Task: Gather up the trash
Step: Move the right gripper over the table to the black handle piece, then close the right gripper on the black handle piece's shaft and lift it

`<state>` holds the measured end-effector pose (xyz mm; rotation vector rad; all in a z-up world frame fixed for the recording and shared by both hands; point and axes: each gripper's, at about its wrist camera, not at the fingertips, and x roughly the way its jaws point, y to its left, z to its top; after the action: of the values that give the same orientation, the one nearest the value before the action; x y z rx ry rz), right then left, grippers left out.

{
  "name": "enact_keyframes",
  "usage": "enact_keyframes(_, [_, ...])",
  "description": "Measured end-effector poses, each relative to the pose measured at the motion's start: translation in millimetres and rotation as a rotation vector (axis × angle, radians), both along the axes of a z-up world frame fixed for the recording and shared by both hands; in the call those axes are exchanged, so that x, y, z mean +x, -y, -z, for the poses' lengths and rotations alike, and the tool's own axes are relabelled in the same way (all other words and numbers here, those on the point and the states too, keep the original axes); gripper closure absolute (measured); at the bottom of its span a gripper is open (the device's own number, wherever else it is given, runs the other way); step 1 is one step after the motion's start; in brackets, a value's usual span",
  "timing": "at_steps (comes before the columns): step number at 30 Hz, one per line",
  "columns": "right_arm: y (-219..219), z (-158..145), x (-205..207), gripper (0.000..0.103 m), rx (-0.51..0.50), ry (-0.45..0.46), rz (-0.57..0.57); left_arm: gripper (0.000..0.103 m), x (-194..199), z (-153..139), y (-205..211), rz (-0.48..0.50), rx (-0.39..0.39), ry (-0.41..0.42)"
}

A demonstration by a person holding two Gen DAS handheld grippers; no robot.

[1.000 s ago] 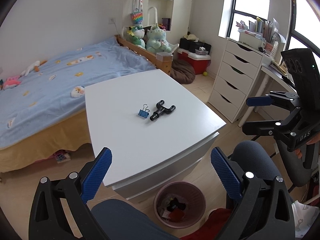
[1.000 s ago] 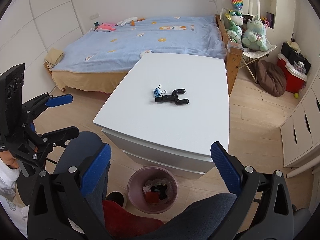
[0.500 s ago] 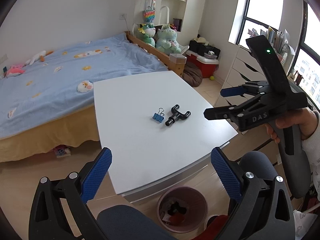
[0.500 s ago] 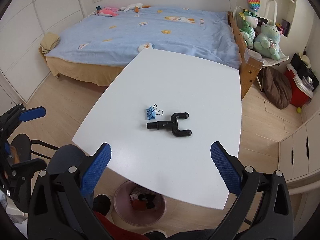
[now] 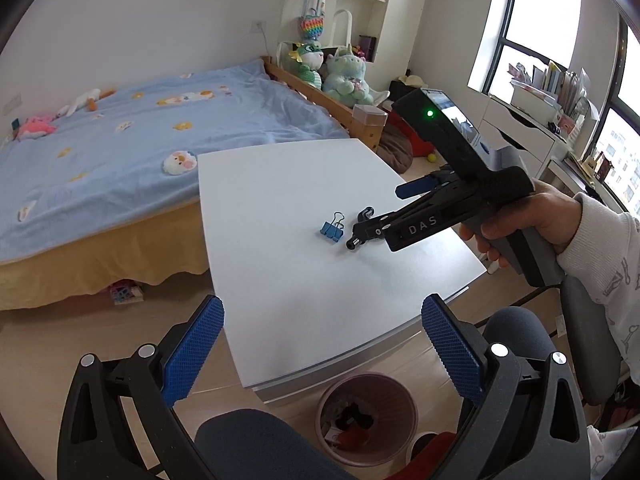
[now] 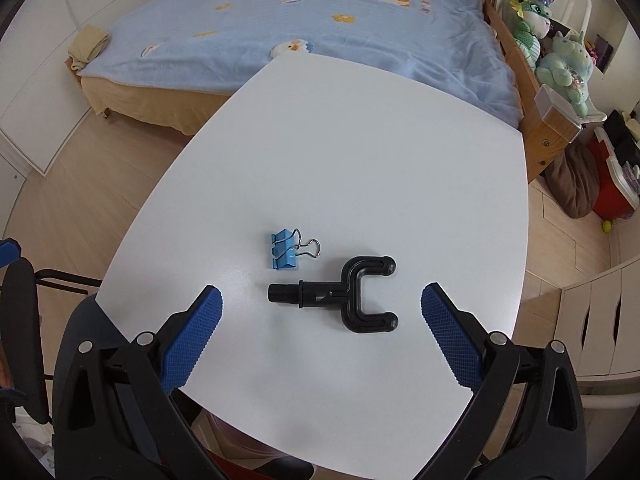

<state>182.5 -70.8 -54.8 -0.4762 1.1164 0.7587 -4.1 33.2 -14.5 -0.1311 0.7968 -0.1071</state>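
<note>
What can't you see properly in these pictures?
- Black forked piece: in the left wrist view the right claw covers most of it.
- Pink bin: its contents are too small and dark to name; in the right wrist view the white table hides it.
- Left claw: the right wrist view's edge cuts it off.
- Things under the bed: too blurred.

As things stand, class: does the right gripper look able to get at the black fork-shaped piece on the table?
Probably yes. The right gripper is open and lined up over the black fork-shaped piece, nothing lies between them, and the blue binder clip sits apart.
</note>
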Motion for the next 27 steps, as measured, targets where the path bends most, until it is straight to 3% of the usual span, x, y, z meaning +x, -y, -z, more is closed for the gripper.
enact_keyframes(9, [-4.8,24.0,10.7,0.005,-0.029,-0.026,0.010,0.008,0.2,2.3,-6.2,-0.015,-0.015,-0.007])
enact_keyframes(17, [-6.9,34.8,11.2,0.021,-0.051,-0.041,0.001,0.008,-0.9,4.3,-6.8,-0.025,-0.028,-0.014])
enact_keyframes(27, [-9.3,38.8,12.8,0.027,-0.047,-0.047,0.004,0.008,0.7,6.1,-6.8,-0.026,-0.029,-0.023])
